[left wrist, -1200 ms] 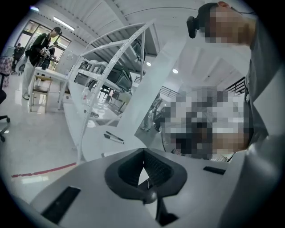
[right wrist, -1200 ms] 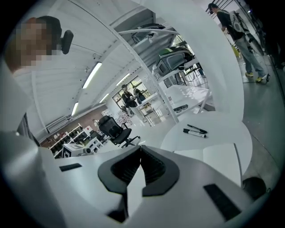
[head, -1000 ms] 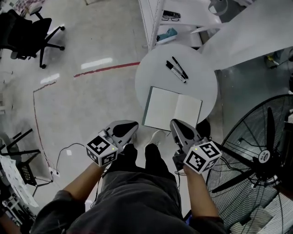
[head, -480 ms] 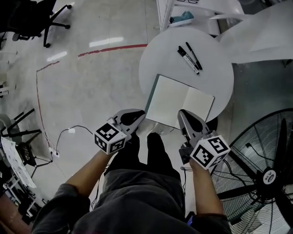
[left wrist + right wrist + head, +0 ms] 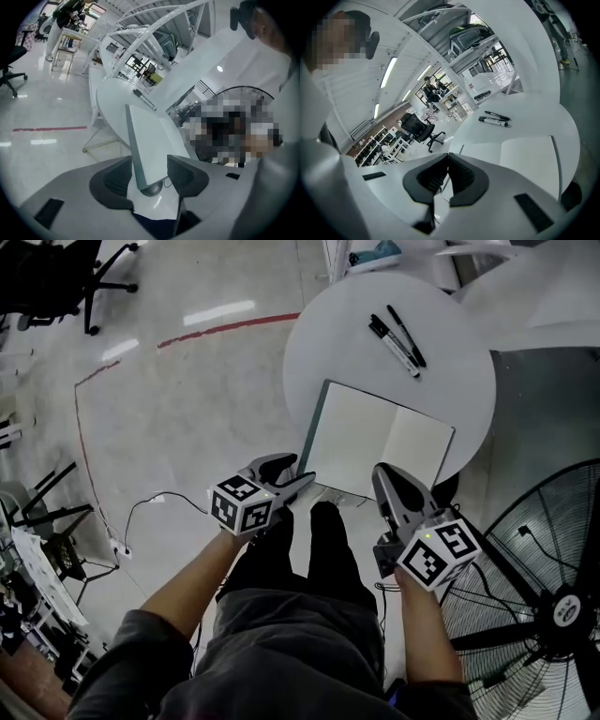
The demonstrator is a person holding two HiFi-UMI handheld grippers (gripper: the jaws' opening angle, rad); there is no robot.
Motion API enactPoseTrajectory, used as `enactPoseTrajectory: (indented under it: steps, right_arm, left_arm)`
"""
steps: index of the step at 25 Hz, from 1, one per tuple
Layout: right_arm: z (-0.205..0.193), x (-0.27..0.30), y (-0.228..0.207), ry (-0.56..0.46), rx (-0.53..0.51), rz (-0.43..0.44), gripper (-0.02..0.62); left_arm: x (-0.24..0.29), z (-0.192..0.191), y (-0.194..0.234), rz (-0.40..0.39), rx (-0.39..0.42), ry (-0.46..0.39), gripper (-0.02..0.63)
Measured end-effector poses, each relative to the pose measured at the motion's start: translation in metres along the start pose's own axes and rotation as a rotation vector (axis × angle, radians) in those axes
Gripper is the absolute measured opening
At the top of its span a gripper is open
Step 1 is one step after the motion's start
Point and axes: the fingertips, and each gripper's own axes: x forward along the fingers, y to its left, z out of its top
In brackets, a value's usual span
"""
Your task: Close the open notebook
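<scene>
An open notebook (image 5: 380, 442) with blank white pages lies on the round white table (image 5: 328, 334), near its front edge. My left gripper (image 5: 295, 474) is at the notebook's near left corner with its jaws opening. In the left gripper view that corner (image 5: 145, 136) lies between the spread jaws of the left gripper (image 5: 149, 161), and the pads do not press on it. My right gripper (image 5: 386, 474) hovers at the notebook's near edge, shut with nothing in it. In the right gripper view the right gripper (image 5: 448, 157) has its pads meeting in front of the notebook (image 5: 520, 159).
Two black pens (image 5: 398, 338) lie on the table beyond the notebook, also seen as pens (image 5: 494, 119) in the right gripper view. A large floor fan (image 5: 553, 606) stands at the right. An office chair (image 5: 47, 277) and a floor cable (image 5: 141, 512) are at the left.
Both grippers have come down toward the notebook's near edge. The left gripper, shut before, now has its jaws spread around the notebook's corner.
</scene>
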Motion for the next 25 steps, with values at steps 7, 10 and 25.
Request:
enactPoseTrajectory:
  steps: [7,10,25]
  right_arm:
    - [-0.009,-0.007,-0.009,-0.004,0.024,-0.028,0.02]
    - [-0.011,-0.01,-0.012,-0.01,0.032,-0.04,0.02]
    - [0.004,-0.053,-0.018,-0.129,0.084,-0.12,0.021]
  left_arm:
    - [0.02,-0.024,0.008,-0.046,-0.139,0.062,0.249]
    - [0.022,-0.027,0.009,-0.071,-0.184,0.063,0.179]
    - [-0.013,0.025,-0.045,-0.13,-0.065,-0.006,0.058]
